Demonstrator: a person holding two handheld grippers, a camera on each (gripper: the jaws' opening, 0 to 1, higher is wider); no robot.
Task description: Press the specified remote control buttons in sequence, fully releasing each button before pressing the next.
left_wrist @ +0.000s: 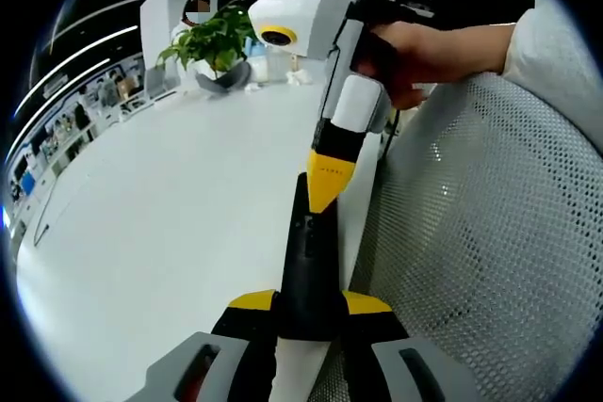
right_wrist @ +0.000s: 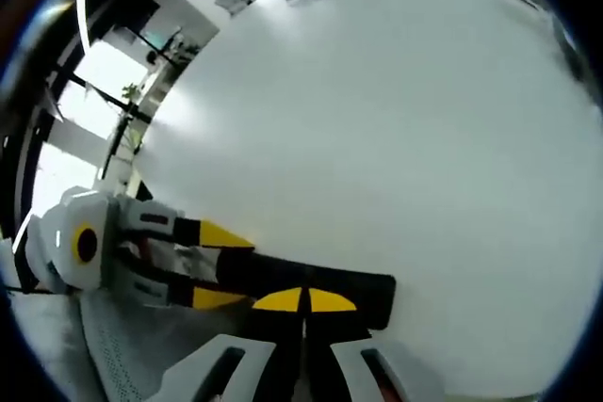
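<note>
A black remote control (left_wrist: 303,256) stands up between my left gripper's (left_wrist: 309,303) yellow-tipped jaws, which are shut on its near end. From the upper right, my right gripper (left_wrist: 327,185) comes in with its yellow tips together, their point resting on the remote's far end. A hand (left_wrist: 424,52) holds that gripper. In the right gripper view, the remote (right_wrist: 363,289) lies across the bottom, directly under my shut right gripper (right_wrist: 303,300). The left gripper (right_wrist: 212,265) clamps it from the left. The buttons are hidden from me.
A white table (left_wrist: 160,223) spreads to the left and away, also seen as the broad white table (right_wrist: 377,120). A grey mesh chair (left_wrist: 480,233) sits close on the right. A potted plant (left_wrist: 212,40) stands at the table's far end.
</note>
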